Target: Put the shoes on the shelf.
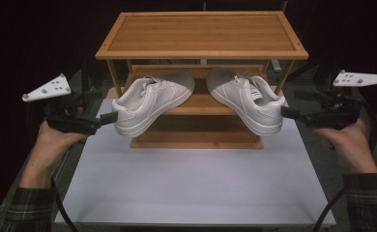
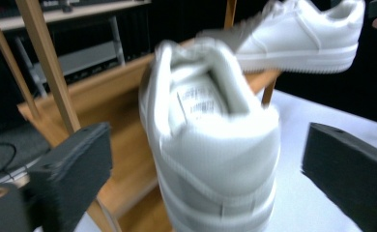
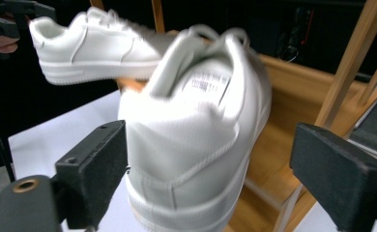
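Two white sneakers lean on the middle shelf of a wooden rack, toes on the shelf and heels hanging out over its front edge. The left sneaker has its heel between the jaws of my left gripper, which stands open with a gap on each side. The right sneaker sits the same way inside my open right gripper. Both near sneakers look blurred in the gripper views. Each gripper view also shows the other sneaker farther off.
The rack stands at the back of a white board with bare room in front of it. Its top shelf overhangs the sneakers. The rack's slanted legs stand close beside the jaws. Dark surroundings lie past the board's edges.
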Demonstrator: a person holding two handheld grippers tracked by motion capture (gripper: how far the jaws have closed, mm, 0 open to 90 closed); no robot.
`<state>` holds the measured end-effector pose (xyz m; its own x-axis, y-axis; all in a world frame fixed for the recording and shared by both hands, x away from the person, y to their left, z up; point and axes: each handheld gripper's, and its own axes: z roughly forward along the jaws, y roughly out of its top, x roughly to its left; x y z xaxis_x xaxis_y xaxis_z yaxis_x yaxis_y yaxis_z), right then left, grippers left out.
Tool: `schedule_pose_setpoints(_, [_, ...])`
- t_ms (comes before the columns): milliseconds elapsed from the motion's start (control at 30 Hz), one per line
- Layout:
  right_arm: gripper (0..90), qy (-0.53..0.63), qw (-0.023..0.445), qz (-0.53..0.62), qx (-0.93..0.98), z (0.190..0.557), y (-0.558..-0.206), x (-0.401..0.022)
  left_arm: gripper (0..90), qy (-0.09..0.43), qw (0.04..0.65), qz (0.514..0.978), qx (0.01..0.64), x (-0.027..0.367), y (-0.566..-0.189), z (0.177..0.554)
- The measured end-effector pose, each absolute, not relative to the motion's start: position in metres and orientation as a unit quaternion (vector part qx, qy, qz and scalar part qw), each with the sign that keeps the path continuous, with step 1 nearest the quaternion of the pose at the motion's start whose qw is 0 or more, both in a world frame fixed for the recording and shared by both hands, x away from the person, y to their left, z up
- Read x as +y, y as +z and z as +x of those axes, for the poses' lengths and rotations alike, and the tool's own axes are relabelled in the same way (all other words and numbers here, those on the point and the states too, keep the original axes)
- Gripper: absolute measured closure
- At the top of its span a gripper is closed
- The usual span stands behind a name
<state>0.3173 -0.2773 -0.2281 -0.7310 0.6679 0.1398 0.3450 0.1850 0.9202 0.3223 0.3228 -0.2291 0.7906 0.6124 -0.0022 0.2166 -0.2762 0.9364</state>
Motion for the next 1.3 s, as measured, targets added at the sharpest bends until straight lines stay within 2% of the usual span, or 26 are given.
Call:
schedule_pose_setpoints(233, [7.6, 0.541, 0.129, 0.338, 0.759, 0.316, -0.262, -0.27, 1.6, 0.163, 0.538, 0.782, 0.268, 0.321, -0.27, 0.326])
schedule_pose_setpoints(367, [7.4, 0.533, 0.118, 0.331, 0.769, 0.322, -0.275, -0.255, 1.7, 0.158, 0.536, 0.787, 0.261, 0.312, -0.28, 0.334])
schedule_pose_setpoints(467, [6.0, 0.524, 0.116, 0.331, 0.776, 0.326, -0.28, -0.249, 4.2, 0.152, 0.543, 0.787, 0.248, 0.307, -0.282, 0.335])
schedule_pose_setpoints(500, [4.8, 0.519, 0.124, 0.332, 0.778, 0.327, -0.281, -0.244, 8.3, 0.158, 0.545, 0.785, 0.248, 0.304, -0.282, 0.335])
schedule_pose_setpoints(833, [4.9, 0.523, 0.128, 0.327, 0.777, 0.33, -0.281, -0.235, 8.5, 0.168, 0.546, 0.784, 0.244, 0.29, -0.275, 0.334])
schedule_pose_setpoints(1033, [5.2, 0.519, 0.127, 0.315, 0.785, 0.336, -0.279, -0.213, 8.4, 0.152, 0.554, 0.786, 0.229, 0.267, -0.275, 0.339])
schedule_pose_setpoints(1300, [12.0, 0.522, 0.119, 0.291, 0.793, 0.342, -0.279, -0.184, 12.2, 0.132, 0.564, 0.791, 0.2, 0.233, -0.282, 0.342])
